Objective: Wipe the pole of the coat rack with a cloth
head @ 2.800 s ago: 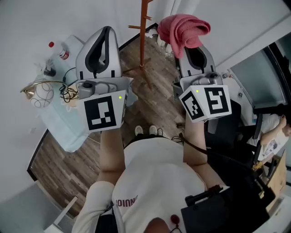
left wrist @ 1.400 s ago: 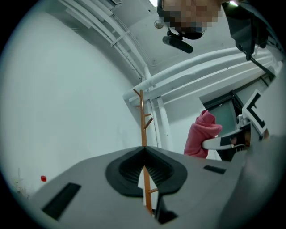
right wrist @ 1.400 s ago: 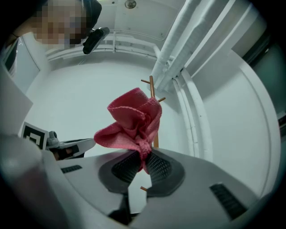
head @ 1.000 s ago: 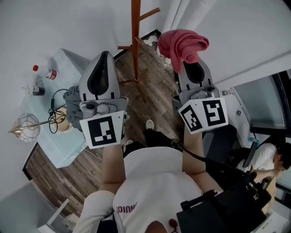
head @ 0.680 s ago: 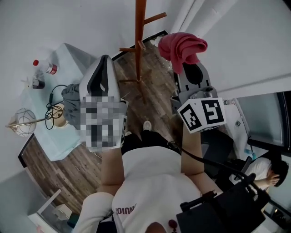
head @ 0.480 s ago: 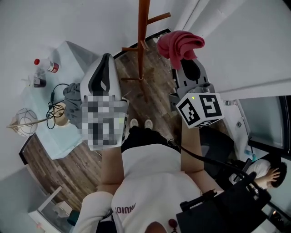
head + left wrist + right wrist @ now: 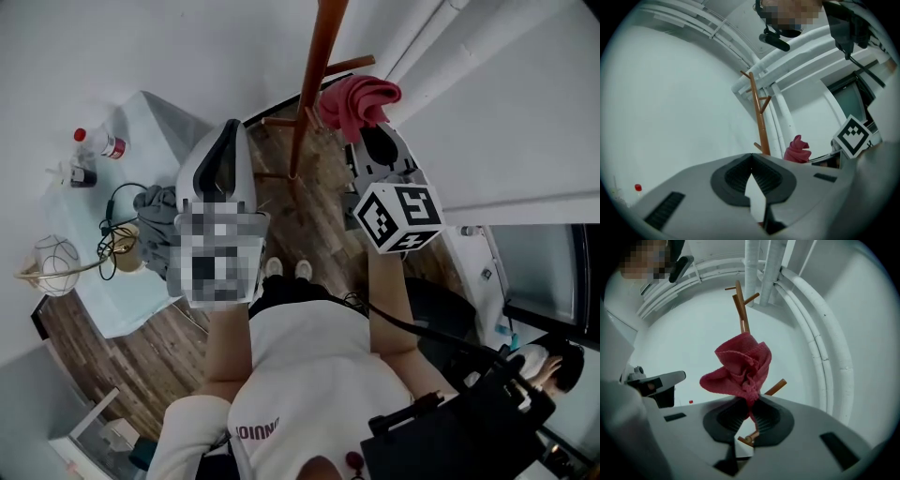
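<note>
The brown wooden coat rack pole (image 7: 312,89) rises in the room's corner, with short pegs (image 7: 349,66) sticking out. My right gripper (image 7: 367,139) is shut on a bunched red cloth (image 7: 360,97), which sits just right of the pole at peg height. In the right gripper view the red cloth (image 7: 740,366) covers the pole's middle; the pole's top (image 7: 739,305) shows above it. My left gripper (image 7: 231,129) is shut and empty, left of the pole. From the left gripper view, the pole (image 7: 760,122) and cloth (image 7: 798,151) lie beyond its jaws.
A table with a pale blue cover (image 7: 150,117) stands at left, bearing a red-capped bottle (image 7: 97,143), a wire globe lamp (image 7: 54,266), cables and a grey cloth (image 7: 155,202). White pipes (image 7: 427,42) run up the wall behind the rack. A seated person (image 7: 555,367) is at lower right.
Both grippers have come nearer to the coat rack. The right gripper carried the red cloth leftwards, up against the pole. The left gripper stayed shut.
</note>
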`<state>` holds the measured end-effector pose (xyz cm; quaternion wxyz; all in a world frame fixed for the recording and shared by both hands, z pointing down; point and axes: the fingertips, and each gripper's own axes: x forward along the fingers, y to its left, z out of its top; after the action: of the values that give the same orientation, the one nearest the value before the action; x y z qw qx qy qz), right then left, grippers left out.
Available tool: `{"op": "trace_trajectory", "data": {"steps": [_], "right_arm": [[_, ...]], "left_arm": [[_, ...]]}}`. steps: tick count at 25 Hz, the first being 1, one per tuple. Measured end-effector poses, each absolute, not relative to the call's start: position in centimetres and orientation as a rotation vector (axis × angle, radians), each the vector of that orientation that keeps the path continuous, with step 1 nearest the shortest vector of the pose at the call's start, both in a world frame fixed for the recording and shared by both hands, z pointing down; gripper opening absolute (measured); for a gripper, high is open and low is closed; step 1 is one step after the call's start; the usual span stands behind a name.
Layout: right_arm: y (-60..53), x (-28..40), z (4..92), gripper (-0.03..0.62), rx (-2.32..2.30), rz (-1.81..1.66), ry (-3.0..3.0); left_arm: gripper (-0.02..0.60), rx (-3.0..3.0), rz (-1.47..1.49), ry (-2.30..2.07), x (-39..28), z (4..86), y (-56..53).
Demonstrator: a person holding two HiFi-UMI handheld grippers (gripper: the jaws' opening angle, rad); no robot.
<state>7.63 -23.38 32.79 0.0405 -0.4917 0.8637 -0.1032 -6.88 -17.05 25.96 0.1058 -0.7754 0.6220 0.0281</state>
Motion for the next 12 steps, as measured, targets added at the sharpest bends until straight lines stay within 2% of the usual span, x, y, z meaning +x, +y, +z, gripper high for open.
{"op": "trace_trajectory", "data": {"steps": [12], "right_arm": [[-26.2, 5.3, 36.7, 0.046, -1.567, -0.334, 2.775]], "left_arm": [[0.014, -2.294, 0.05, 1.85, -8.5, 26.9, -18.9]]}}
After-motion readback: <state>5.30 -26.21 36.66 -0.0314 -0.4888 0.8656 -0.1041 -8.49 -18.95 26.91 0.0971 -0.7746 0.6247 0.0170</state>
